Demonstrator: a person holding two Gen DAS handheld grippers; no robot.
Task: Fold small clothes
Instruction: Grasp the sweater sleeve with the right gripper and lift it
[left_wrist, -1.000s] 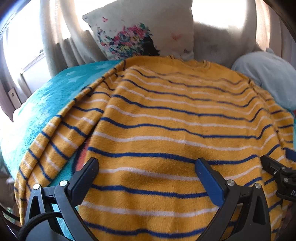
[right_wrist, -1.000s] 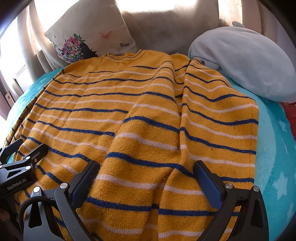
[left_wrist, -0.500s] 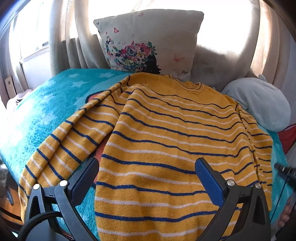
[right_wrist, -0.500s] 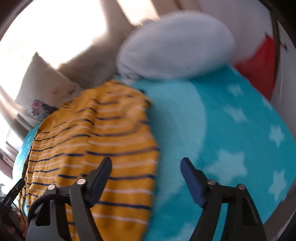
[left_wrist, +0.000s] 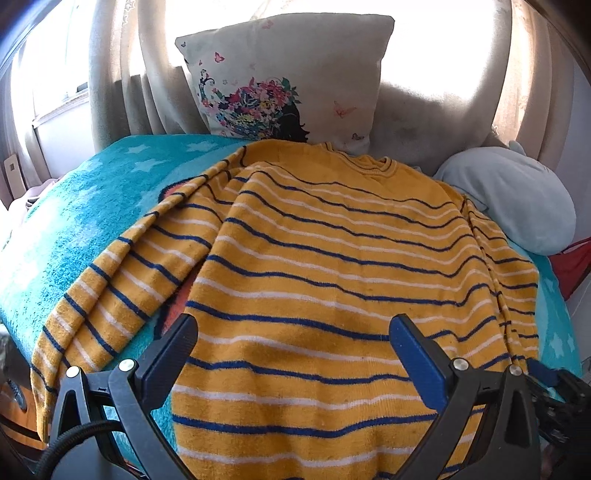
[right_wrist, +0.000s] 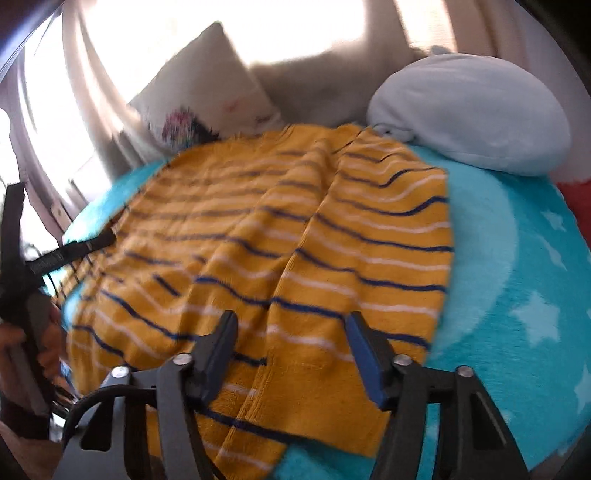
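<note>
A yellow sweater (left_wrist: 332, 266) with blue and white stripes lies flat on a turquoise star blanket (left_wrist: 92, 221), neck toward the pillows. Its left sleeve (left_wrist: 110, 295) spreads out toward the bed's edge. The right sleeve (right_wrist: 369, 258) lies along the body's right side. My left gripper (left_wrist: 293, 332) is open wide above the sweater's lower part, touching nothing. My right gripper (right_wrist: 291, 325) hangs over the lower end of the right sleeve near the hem. Its jaws are closing, cloth shows between them, and the pads do not press on it. In the right wrist view the picture is blurred.
A floral pillow (left_wrist: 284, 81) leans on the curtains (left_wrist: 118, 74) at the back. A pale blue cushion (right_wrist: 472, 114) lies at the back right, with something red (right_wrist: 576, 199) beside it. A hand (right_wrist: 48, 343) holds the left gripper (right_wrist: 74, 251). The bed drops off at the left (left_wrist: 22, 332).
The right gripper swung out over the bare blanket, then came back over the sweater's right sleeve, with its jaws narrowing. The left gripper drew back, so more of the sweater shows.
</note>
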